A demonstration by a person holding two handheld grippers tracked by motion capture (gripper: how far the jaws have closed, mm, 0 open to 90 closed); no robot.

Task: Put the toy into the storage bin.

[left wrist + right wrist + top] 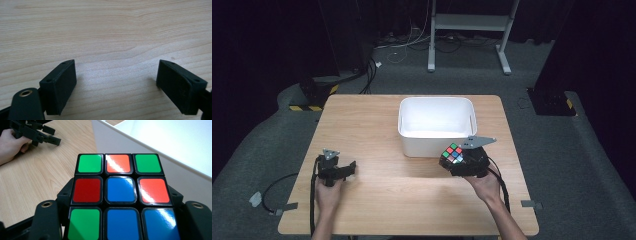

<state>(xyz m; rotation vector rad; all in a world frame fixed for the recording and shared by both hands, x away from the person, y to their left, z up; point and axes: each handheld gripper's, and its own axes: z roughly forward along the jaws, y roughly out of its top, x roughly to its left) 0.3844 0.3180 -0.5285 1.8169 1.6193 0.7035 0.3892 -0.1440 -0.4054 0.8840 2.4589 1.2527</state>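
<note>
- Your left gripper (346, 169) sits low over the table (377, 125) at its left front, jaws spread wide with bare wood between them. In the left gripper view (116, 82) nothing touches the pads.
- Centre-back: the white bin (437, 125) stands upright on the table, open side up.
- Your right gripper (452, 159) is clamped on the cube (453, 153), one jaw on each side of it, lifted off the table just beside the bin's front right corner.
- In the right gripper view the cube (120, 192) shows green, orange, red and blue tiles; the bin wall (140, 150) is right behind it.
</note>
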